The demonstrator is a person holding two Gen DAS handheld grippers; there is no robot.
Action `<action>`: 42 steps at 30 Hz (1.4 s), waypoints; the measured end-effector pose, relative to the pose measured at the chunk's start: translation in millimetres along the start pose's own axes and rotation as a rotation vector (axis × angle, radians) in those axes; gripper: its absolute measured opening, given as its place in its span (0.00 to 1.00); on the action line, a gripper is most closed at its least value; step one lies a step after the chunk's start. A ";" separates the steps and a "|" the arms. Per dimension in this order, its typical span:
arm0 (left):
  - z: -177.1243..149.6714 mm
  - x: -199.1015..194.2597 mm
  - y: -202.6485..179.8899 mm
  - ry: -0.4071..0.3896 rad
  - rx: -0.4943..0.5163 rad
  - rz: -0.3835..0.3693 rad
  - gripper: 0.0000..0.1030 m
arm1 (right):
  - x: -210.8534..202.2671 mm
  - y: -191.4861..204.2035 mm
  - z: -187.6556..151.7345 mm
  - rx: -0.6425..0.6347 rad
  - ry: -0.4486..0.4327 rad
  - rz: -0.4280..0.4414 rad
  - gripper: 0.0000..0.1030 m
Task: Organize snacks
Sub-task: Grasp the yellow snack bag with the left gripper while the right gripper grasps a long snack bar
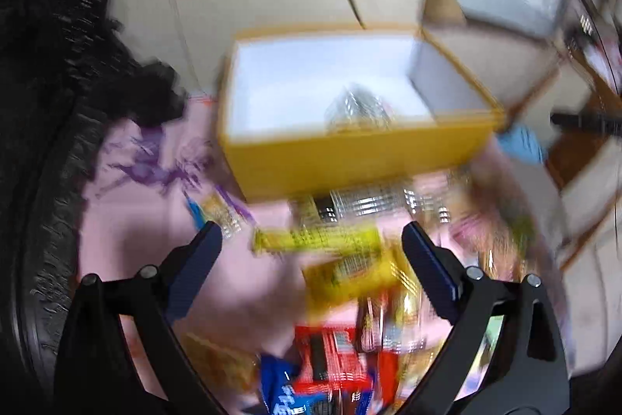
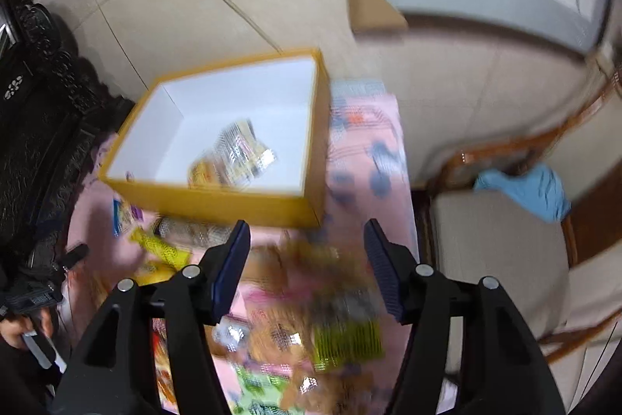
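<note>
Both claws stand open with nothing gripped: the left gripper (image 1: 311, 240) wide, the right gripper (image 2: 307, 240) narrower. Loose snack packets (image 2: 334, 337) litter the pink cloth (image 1: 155, 240) at lower frame. Above them, mid-frame, the yellow box (image 2: 217, 205) holds a clear-wrapped packet (image 2: 241, 150).

Open tool (image 2: 307, 240) above snack packets (image 2: 311, 321)

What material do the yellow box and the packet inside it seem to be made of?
The yellow box looks like matte cardboard: flat thin walls, sharp folded corners, plain white inside without shine. The packet inside it looks like glossy plastic or foil film: it crinkles and gives bright glints. Blur leaves the exact film open.
</note>
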State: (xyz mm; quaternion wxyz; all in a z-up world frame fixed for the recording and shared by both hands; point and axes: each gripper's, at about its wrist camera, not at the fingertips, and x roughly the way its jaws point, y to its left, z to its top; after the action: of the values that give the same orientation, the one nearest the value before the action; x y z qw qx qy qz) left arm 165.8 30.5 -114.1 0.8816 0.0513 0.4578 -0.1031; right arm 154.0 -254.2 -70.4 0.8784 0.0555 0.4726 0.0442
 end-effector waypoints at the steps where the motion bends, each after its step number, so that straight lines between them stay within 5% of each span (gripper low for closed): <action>1: -9.0 8.5 -6.6 0.028 0.027 -0.017 0.93 | 3.4 -4.7 -11.1 0.012 0.023 0.003 0.60; 8: -30.9 54.8 -43.6 0.093 0.180 -0.063 0.93 | 24.6 -14.1 -65.2 0.064 0.131 0.037 0.60; 15: -27.3 89.2 -62.1 0.132 0.270 -0.106 0.93 | 28.7 9.1 -75.7 -0.075 0.109 0.065 0.60; 22: -19.0 106.0 -42.0 0.196 0.114 -0.194 0.69 | 87.1 6.1 -37.4 -0.274 0.098 0.034 0.60; 32: -31.6 96.9 -42.6 0.181 0.080 -0.234 0.66 | 154.7 -0.5 -38.7 -0.531 0.205 -0.005 0.60; 39: -46.1 85.5 -39.9 0.181 0.015 -0.254 0.56 | 139.1 2.5 -64.3 -0.433 0.199 0.015 0.30; 42: -57.3 77.3 -37.1 0.180 -0.039 -0.252 0.52 | 122.2 6.6 -90.6 -0.382 0.201 0.034 0.29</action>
State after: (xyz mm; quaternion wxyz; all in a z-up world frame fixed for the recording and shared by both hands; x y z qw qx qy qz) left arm 155.0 -5.5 -210.1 0.8179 -0.0146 0.5396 -0.1990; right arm 145.3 -226.7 -220.0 0.8207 -0.1084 0.5397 0.1531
